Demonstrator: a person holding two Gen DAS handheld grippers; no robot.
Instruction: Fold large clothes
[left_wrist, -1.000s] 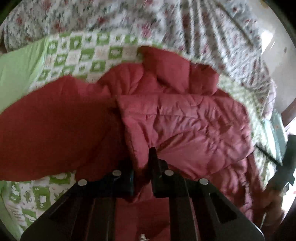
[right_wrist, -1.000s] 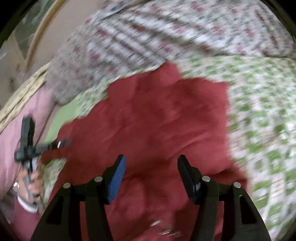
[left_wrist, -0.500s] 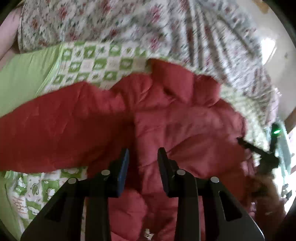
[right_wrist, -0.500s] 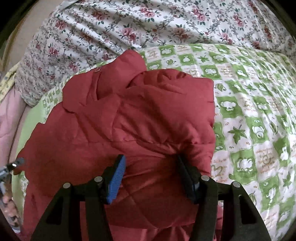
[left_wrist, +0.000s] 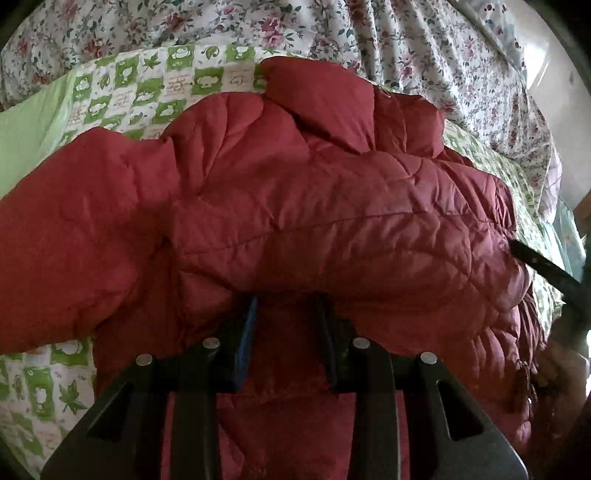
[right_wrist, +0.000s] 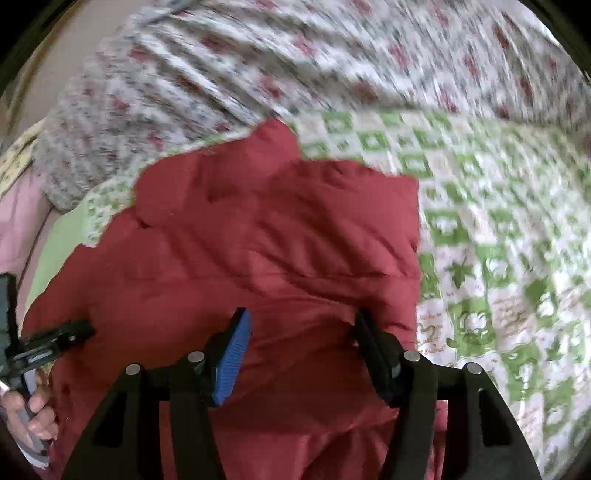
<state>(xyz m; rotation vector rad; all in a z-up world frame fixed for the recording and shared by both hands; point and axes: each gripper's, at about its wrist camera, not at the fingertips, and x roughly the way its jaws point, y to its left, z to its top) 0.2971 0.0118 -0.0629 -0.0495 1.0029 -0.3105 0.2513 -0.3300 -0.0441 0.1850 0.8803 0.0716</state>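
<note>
A red quilted puffer jacket (left_wrist: 314, 206) lies bunched and partly folded on the bed, its collar toward the far side. It also fills the right wrist view (right_wrist: 266, 251). My left gripper (left_wrist: 286, 306) is open, its jaws against the puffed lower fold of the jacket, holding nothing. My right gripper (right_wrist: 301, 321) is open wide just over the jacket's right part, empty. The right gripper's fingers (left_wrist: 535, 258) show at the jacket's right edge in the left wrist view. The left gripper and hand (right_wrist: 44, 343) show at the jacket's left edge in the right wrist view.
A green-and-white checked quilt (left_wrist: 155, 92) covers the bed under the jacket and spreads to the right (right_wrist: 498, 258). A floral bedspread (left_wrist: 332, 33) is heaped along the far side. A plain green sheet (left_wrist: 26, 133) lies at the left.
My left gripper let go of the jacket fold and opened. The fold now lies flatter over the jacket's body. My right gripper stayed open and shifted a little over the jacket.
</note>
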